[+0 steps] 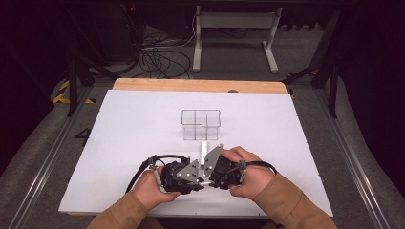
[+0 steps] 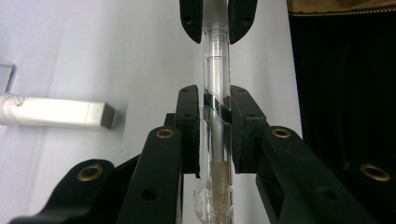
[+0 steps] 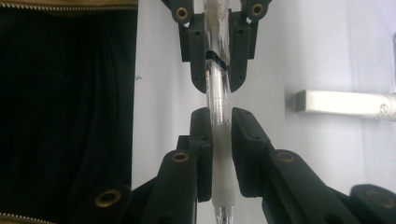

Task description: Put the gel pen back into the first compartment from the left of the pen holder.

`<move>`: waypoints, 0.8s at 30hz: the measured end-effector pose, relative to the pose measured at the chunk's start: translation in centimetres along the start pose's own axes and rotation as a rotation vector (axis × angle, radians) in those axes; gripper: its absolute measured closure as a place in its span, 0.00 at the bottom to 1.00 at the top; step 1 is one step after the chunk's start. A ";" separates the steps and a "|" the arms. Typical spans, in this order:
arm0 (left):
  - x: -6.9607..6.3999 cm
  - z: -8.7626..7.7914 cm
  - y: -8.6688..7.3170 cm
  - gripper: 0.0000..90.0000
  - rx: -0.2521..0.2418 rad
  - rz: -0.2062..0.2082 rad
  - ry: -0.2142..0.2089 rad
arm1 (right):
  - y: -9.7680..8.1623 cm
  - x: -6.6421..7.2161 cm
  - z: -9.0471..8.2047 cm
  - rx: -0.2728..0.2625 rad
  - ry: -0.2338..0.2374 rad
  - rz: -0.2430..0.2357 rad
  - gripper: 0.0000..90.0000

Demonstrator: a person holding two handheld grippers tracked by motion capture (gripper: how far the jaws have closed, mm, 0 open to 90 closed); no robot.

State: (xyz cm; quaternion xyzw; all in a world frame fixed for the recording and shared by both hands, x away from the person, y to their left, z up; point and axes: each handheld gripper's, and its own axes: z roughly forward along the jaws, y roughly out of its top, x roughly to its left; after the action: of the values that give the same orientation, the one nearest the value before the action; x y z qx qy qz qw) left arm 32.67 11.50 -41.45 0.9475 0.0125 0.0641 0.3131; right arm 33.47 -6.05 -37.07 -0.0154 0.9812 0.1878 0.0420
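Both grippers hold one clear pen [image 2: 215,84] near the table's [image 1: 119,143] front edge. The left gripper [image 2: 214,107] squeezes one end, the right gripper [image 3: 219,122] the other.

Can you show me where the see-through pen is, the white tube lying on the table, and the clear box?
pen [image 2: 215,79], left gripper view, on its clear barrel between the two grippers.
white tube [image 3: 343,103], right gripper view, on the middle of its body.
clear box [image 1: 201,125], high view, on its front wall.
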 end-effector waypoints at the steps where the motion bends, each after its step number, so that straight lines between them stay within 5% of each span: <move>1: 0.0 0.0 0.0 0.85 0.000 0.000 0.000 | 0.0 0.0 0.0 -0.008 -0.002 0.007 0.82; 12: 0.5 -0.4 -0.3 0.85 -0.021 -0.028 -0.002 | -1.0 -0.2 -1.0 -0.159 -0.049 0.088 0.59; 24: 1.2 -1.2 -0.9 0.85 -0.085 -0.075 0.022 | -2.7 -0.1 -2.6 -0.332 -0.112 0.174 0.50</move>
State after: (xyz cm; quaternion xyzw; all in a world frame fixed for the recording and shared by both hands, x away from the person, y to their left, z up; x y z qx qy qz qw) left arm 33.77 13.04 -40.90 0.9314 0.0487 0.0631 0.3551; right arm 33.46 -9.48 -35.64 0.0734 0.9305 0.3505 0.0772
